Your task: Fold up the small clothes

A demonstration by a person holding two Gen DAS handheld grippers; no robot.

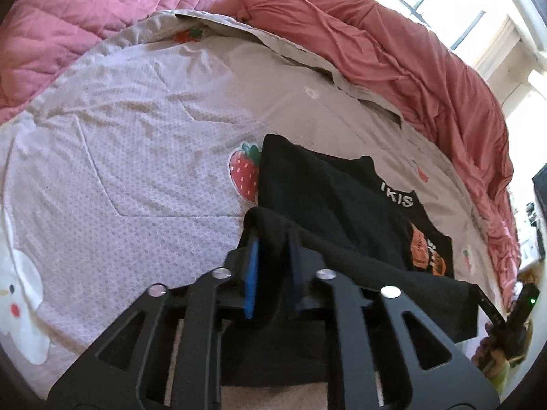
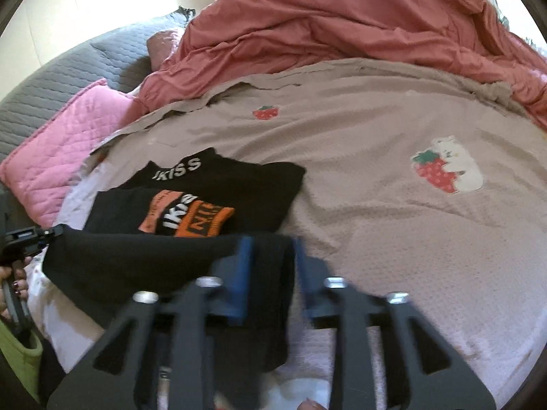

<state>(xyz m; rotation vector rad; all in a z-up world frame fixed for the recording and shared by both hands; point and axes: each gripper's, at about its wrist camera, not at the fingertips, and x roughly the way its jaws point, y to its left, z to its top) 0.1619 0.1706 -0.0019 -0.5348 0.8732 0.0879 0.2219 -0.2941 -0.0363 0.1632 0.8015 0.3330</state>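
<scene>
**Hem Carried Over the Shirt, Fold Half Made**

The black shirt [image 2: 218, 184] lies on the bed [image 2: 393, 225], left of centre in the right view, its orange print face up. Both tongs carry its near edge, stretched between them, over the body toward the collar. The left tongs [image 1: 273, 239] have cloth draped between their pads; the right tongs [image 2: 270, 242] likewise, though their jaws stand apart and I can't tell whether either pair is pinching or has let go. Both tilt down and forward, level with each other. Next, I'd judge, the edge needs laying square on the collar end before the tongs pull clear.
</scene>
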